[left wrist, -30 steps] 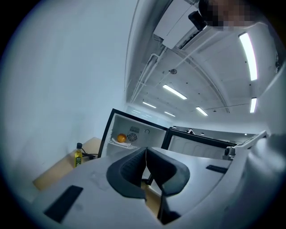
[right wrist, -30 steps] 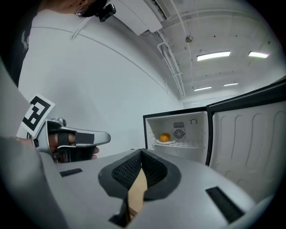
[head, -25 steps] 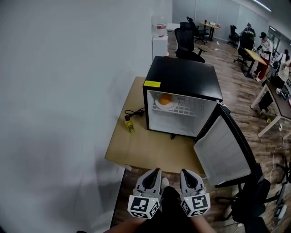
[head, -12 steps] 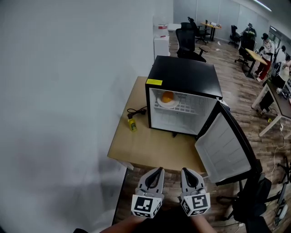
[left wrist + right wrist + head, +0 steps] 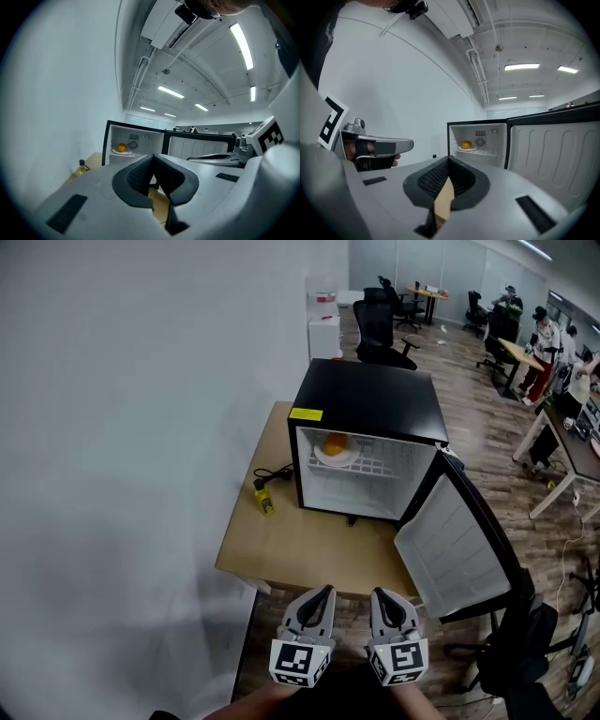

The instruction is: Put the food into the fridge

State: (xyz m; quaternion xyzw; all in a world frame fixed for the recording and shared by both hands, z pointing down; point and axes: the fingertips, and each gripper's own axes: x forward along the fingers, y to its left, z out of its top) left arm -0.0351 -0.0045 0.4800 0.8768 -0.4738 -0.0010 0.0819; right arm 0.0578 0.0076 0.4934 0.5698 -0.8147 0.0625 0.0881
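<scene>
Here, the orange point(image 5: 335, 442) lies on a white plate point(image 5: 350, 458) on the upper wire shelf of the small black fridge point(image 5: 370, 399), at the back left of the compartment, just above the frame's centre. The fridge door point(image 5: 455, 554) hangs wide open toward the lower right. The fridge stands on a tan table point(image 5: 281, 540); a small yellow bottle point(image 5: 264, 500) and a black cable point(image 5: 274, 472) lie just beside its left wall. At the bottom centre, well apart from the fridge, the left gripper point(image 5: 324, 591) and right gripper point(image 5: 378, 592) sit side by side, each with jaws together on nothing.
</scene>
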